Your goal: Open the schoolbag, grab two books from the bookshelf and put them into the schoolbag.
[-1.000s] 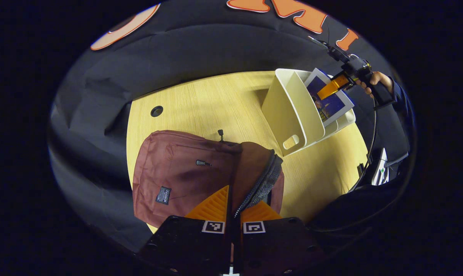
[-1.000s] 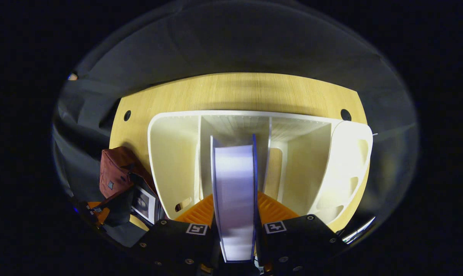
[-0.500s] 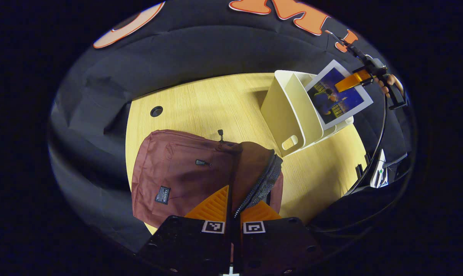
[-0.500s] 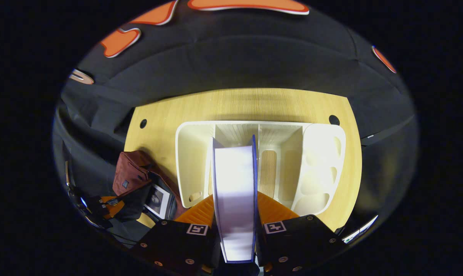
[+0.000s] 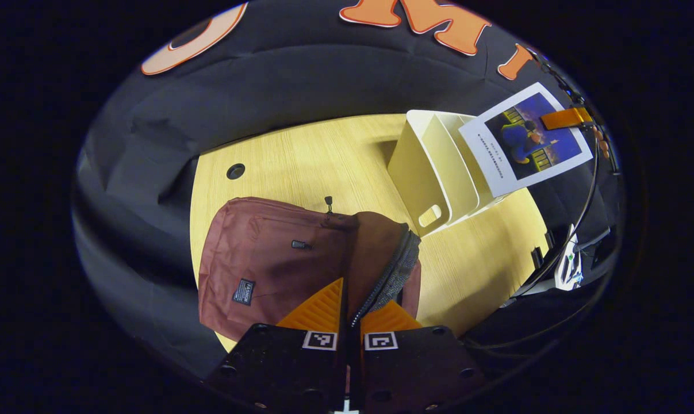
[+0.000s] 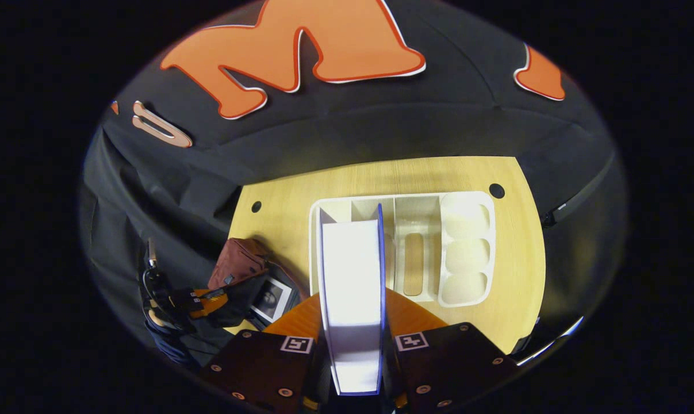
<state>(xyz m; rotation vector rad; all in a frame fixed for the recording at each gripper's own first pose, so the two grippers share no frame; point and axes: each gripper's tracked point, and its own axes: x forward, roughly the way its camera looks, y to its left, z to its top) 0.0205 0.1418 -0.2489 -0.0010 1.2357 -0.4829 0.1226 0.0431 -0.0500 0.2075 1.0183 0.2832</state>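
So I'm at the second-book stage, I reckon. My right hand-held gripper (image 6: pixel 352 345) is clamped on a blue-covered book (image 6: pixel 351 287), held well above the white bookshelf (image 6: pixel 464 201), which sits toward the counter's (image 6: pixel 519 276) far right corner. In the left gripper view that same book (image 5: pixel 525 138) hangs in the air over the shelf. My left hand-held gripper (image 5: pixel 349 316) is pinching the zipper edge of the maroon schoolbag (image 5: pixel 266 259), keeping the mouth open, and a first book (image 6: pixel 271 298) looks to be inside already (can't make out much of it). Next move: swing the book across to the near left edge and slide it spine-first into the opening without knocking the flap shut. The counter is pale wood with cable holes; black cloth all round.
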